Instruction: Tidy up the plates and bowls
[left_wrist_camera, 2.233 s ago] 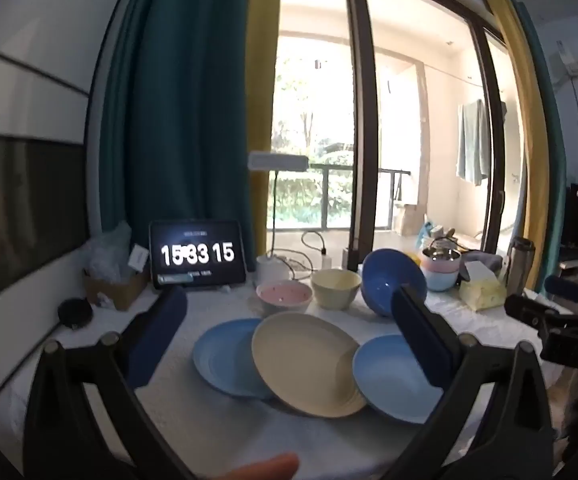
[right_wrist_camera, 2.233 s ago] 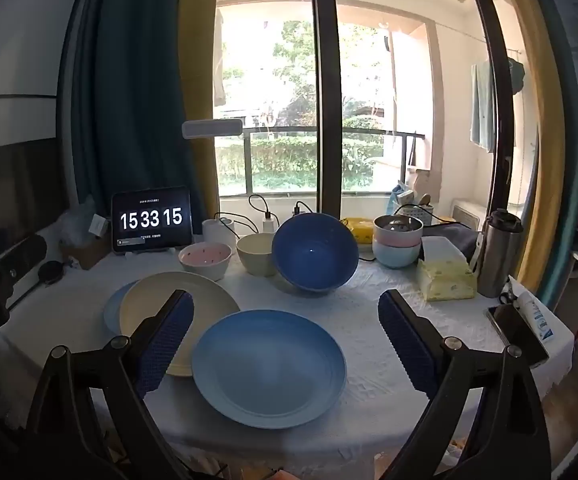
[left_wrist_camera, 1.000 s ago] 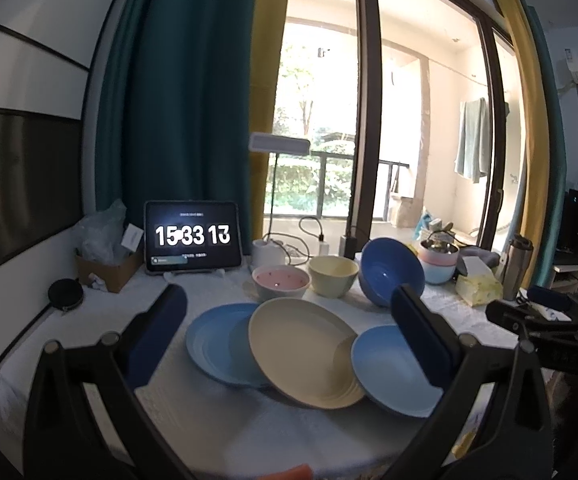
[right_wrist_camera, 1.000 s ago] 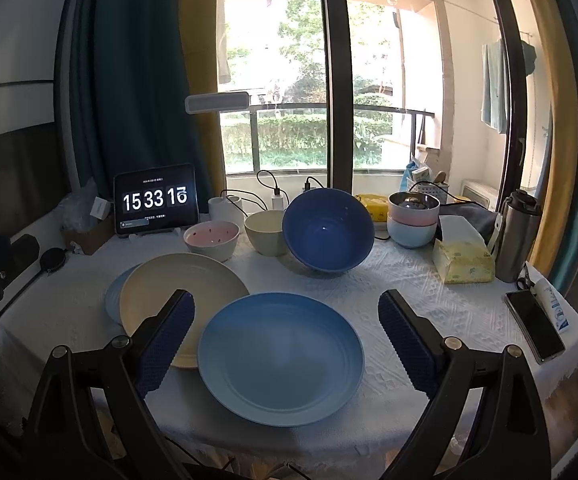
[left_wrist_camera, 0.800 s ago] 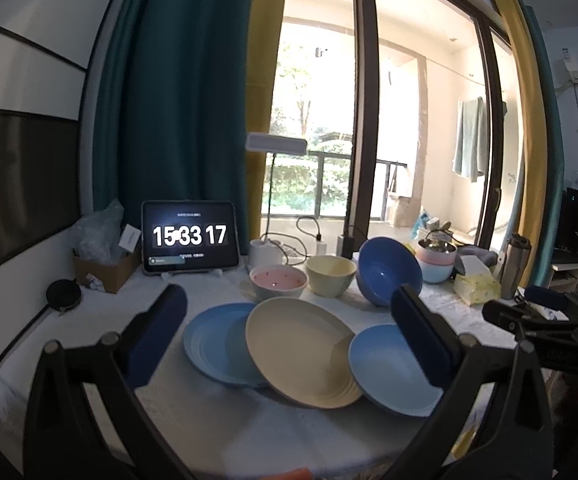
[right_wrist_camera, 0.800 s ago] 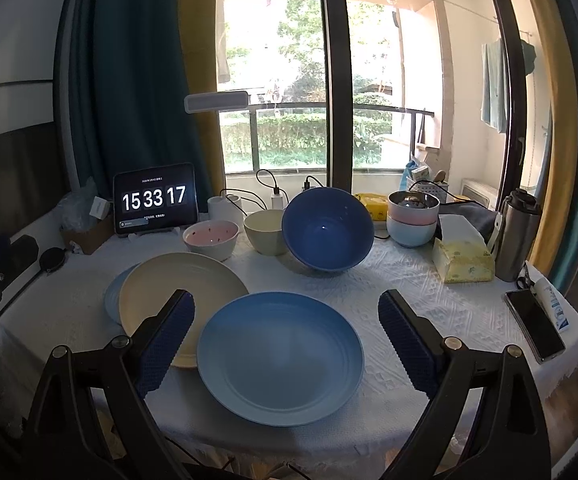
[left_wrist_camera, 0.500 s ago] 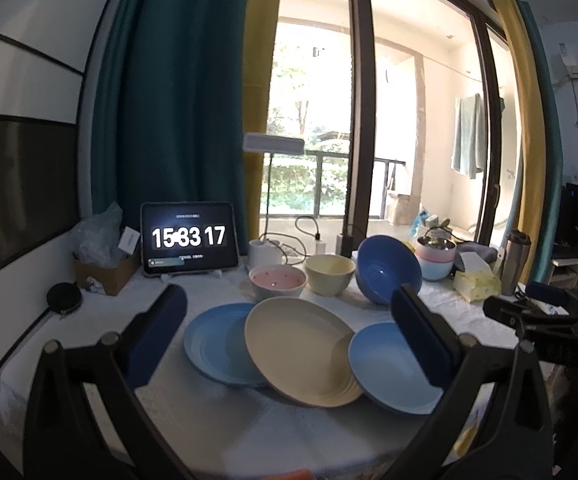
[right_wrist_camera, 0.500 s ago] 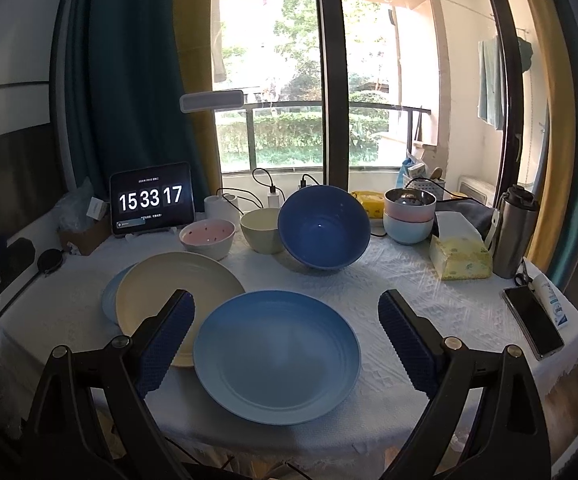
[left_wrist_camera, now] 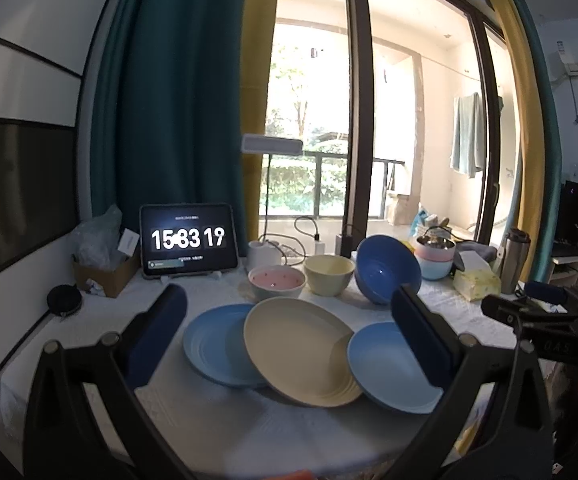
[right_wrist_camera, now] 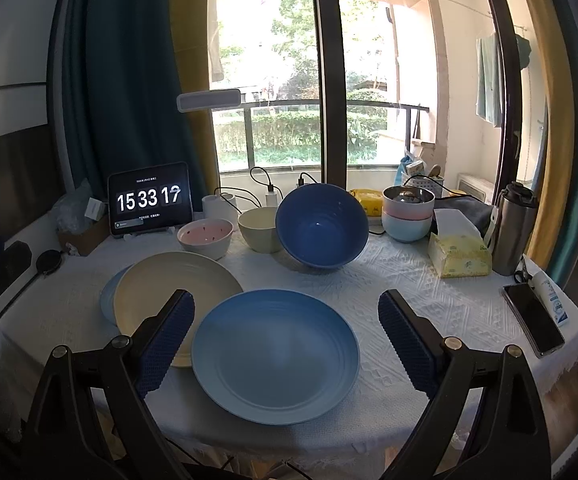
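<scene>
- Where the white cloth covers the table (right_wrist_camera: 429, 300), three plates lie in a row at the front: a small blue plate (left_wrist_camera: 217, 344) on the left, a cream plate (right_wrist_camera: 173, 280) in the middle, and a big blue plate (right_wrist_camera: 275, 354) on the right.
- The cream plate lies over part of the small blue plate, so in the right wrist view only a thin edge of that one shows.
- The cream plate's near edge touches or sits over the big blue plate's rim; I cannot tell which.
- Behind the plates stand a pink bowl (right_wrist_camera: 205, 238), a cream bowl (right_wrist_camera: 259, 228) and a dark blue bowl (right_wrist_camera: 321, 230), which is tipped up on its side with its open face toward the camera.
- Farther right, two more bowls (right_wrist_camera: 407, 212) are stacked, with something shiny inside the top one that is hard to make out.
- The left gripper (left_wrist_camera: 289, 330) is held wide apart, with nothing between its pads.
- The right gripper (right_wrist_camera: 287, 338) is also spread wide and holds nothing; the big blue plate sits between its pads in the view.
- A tablet (right_wrist_camera: 149, 204) at the back shows a clock, and its last number is smeared.
- A tissue box (right_wrist_camera: 459, 254), a metal flask (right_wrist_camera: 515, 228) and a phone (right_wrist_camera: 533, 318) sit on the right side.
</scene>
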Action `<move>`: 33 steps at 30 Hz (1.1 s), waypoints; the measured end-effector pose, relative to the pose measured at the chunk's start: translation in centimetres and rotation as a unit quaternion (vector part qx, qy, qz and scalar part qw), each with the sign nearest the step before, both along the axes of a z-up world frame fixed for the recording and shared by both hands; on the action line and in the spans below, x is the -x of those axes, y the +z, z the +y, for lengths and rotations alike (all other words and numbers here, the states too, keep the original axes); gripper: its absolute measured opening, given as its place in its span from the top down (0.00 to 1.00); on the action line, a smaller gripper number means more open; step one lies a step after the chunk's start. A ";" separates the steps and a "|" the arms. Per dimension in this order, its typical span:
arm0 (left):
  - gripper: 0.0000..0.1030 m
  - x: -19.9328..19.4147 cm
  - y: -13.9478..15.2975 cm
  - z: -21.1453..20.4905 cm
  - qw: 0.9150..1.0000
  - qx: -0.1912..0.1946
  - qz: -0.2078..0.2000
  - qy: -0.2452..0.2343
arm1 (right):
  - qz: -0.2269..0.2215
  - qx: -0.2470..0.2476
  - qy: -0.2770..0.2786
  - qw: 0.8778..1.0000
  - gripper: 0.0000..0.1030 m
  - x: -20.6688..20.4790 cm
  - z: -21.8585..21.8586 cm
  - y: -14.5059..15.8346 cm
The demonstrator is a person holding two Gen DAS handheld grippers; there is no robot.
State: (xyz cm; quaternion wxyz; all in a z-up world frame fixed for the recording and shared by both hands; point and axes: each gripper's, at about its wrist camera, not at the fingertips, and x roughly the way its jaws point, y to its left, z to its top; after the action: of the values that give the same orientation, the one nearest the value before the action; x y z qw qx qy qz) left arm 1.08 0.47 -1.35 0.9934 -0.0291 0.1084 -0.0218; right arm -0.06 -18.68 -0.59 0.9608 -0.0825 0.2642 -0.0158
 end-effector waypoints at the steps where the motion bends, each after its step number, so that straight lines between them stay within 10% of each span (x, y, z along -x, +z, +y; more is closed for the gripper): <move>1: 0.01 0.0 0.0 0.0 1.000 0.000 0.000 0.000 | 0.000 0.001 0.000 1.000 0.07 -0.1 0.1 0.0; 33: 0.01 -1.1 -1.1 0.5 1.000 0.006 0.017 0.016 | 0.017 0.009 0.001 1.000 0.07 -1.7 0.5 -0.7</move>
State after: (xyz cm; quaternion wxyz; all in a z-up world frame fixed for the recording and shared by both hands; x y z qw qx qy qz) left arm 2.23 1.02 -2.50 0.9915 -0.0370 0.1247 -0.0055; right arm 1.59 -18.16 -1.26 0.9555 -0.0913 0.2800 -0.0160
